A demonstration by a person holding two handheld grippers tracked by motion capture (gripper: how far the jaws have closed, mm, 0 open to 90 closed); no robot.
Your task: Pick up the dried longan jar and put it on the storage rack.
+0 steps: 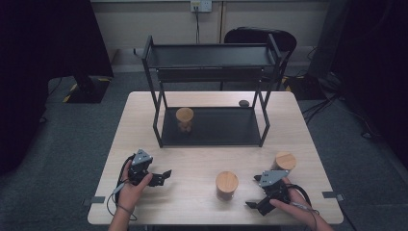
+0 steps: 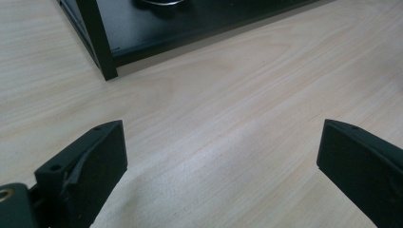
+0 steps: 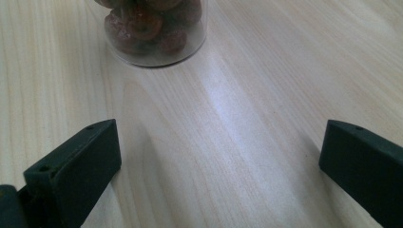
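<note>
my left claw (image 1: 163,177) wide open, empty, over bare table (image 1: 192,159) | right claw (image 1: 254,192) open too, nothing gripped | middle jar (image 1: 226,185) just ahead of it

From my right gripper view the jar (image 3: 157,33) in front is cut off by the top edge, so I get its glass base and reddish-brown contents but no lid. My left gripper view clips the black rack (image 2: 102,42) at the top; something round on its lower shelf is mostly out of frame. In the high view a small dark object (image 1: 244,103) behind the rack is too small for me to identify
</note>
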